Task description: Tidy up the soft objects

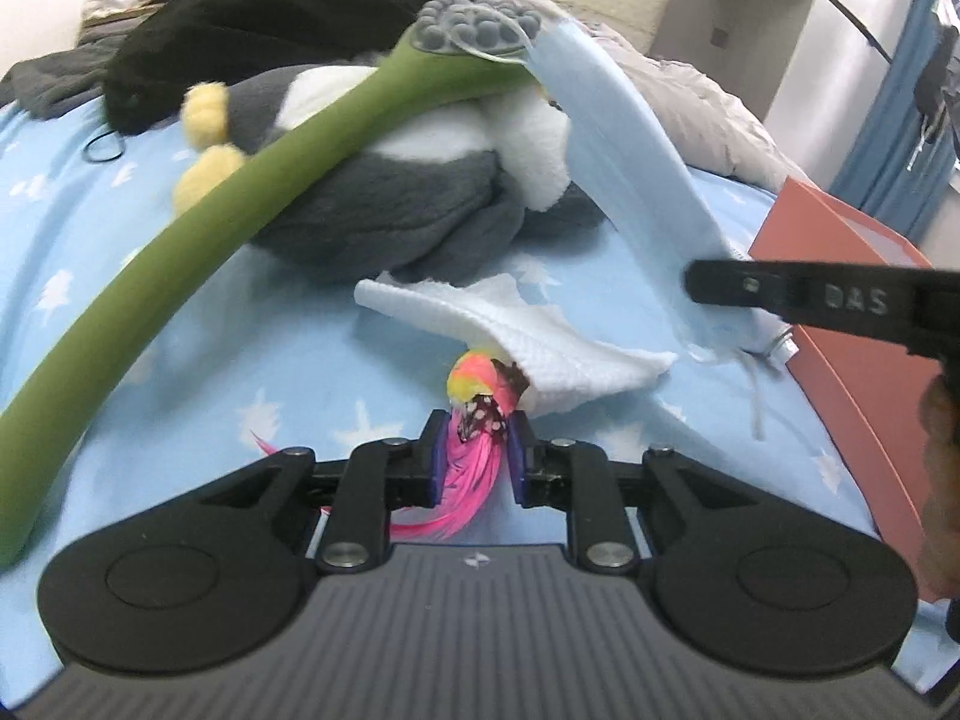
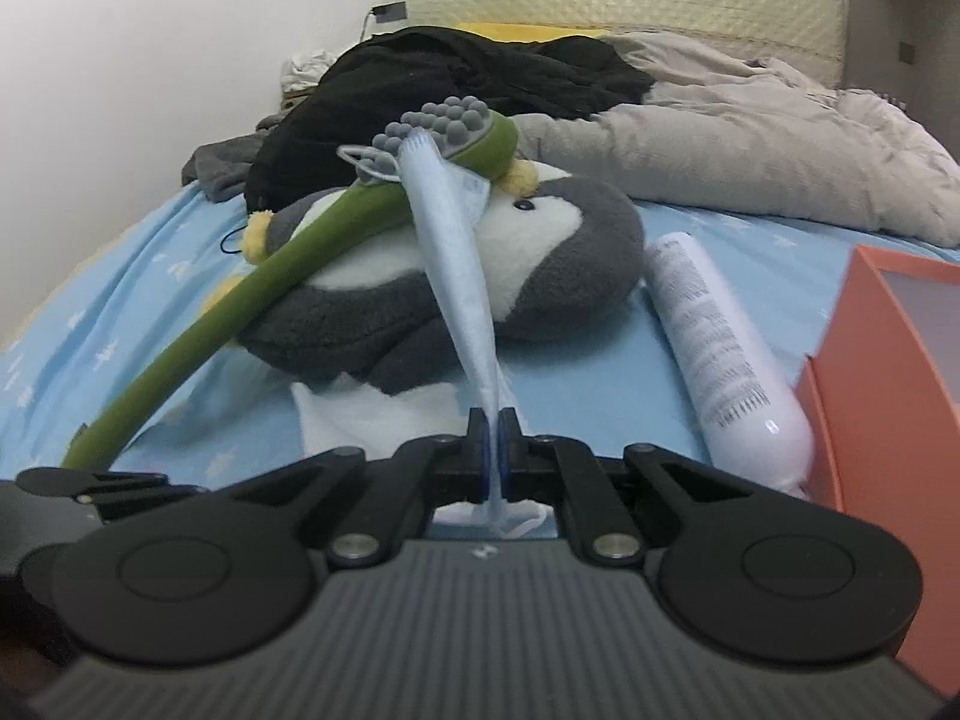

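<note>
My left gripper (image 1: 477, 450) is shut on a pink feather toy (image 1: 474, 468) with a pink and yellow ball at its tip, low over the blue star-print sheet (image 1: 180, 312). My right gripper (image 2: 493, 444) is shut on a light blue face mask (image 2: 456, 276), which stretches taut up to the grey-nubbed head of a green long-handled massager (image 2: 270, 282). In the left wrist view the mask (image 1: 630, 138) runs from the massager (image 1: 240, 192) down to one of the right gripper's fingers (image 1: 780, 294). The massager leans across a grey and white penguin plush (image 2: 570, 252) (image 1: 420, 192).
A crumpled white cloth (image 1: 540, 336) (image 2: 360, 420) lies in front of the plush. A white tube (image 2: 720, 354) lies by an orange box (image 2: 888, 372) (image 1: 840, 300) at the right. Black clothing (image 2: 480, 72) and a grey duvet (image 2: 750, 138) are piled behind, below the headboard.
</note>
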`<state>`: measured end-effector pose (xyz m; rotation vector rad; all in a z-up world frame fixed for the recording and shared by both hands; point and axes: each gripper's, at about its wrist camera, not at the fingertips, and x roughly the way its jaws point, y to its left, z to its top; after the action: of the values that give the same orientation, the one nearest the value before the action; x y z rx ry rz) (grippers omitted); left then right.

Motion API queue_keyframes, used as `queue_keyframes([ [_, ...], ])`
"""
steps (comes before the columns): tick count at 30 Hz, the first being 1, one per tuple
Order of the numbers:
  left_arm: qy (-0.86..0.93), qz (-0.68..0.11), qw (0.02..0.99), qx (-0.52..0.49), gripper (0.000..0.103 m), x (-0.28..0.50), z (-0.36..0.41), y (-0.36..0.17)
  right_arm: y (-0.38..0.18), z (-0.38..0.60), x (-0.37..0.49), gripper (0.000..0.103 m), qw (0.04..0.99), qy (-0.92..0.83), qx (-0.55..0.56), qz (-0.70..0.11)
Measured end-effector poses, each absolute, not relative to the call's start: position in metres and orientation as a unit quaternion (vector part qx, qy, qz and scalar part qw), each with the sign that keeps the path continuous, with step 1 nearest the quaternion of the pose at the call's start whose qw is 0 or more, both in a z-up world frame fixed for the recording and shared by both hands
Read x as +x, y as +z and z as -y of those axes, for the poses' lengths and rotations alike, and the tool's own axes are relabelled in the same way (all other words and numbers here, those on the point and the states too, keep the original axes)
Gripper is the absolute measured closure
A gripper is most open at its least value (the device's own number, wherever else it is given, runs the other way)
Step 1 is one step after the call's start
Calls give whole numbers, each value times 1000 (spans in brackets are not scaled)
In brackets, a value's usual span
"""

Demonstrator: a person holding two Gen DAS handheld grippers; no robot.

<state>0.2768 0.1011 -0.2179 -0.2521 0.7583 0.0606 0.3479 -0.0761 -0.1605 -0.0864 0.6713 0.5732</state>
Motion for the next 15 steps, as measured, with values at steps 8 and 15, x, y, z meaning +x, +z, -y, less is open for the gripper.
queue_keyframes([
  [8,54,-391,903,-168,79,240,-101,-213,-163,99,304,97,901,244,-40,-355],
  [15,65,-398,887,-225,79,197,-102,-212,-176,107,260,97,887,226,-62,-397],
])
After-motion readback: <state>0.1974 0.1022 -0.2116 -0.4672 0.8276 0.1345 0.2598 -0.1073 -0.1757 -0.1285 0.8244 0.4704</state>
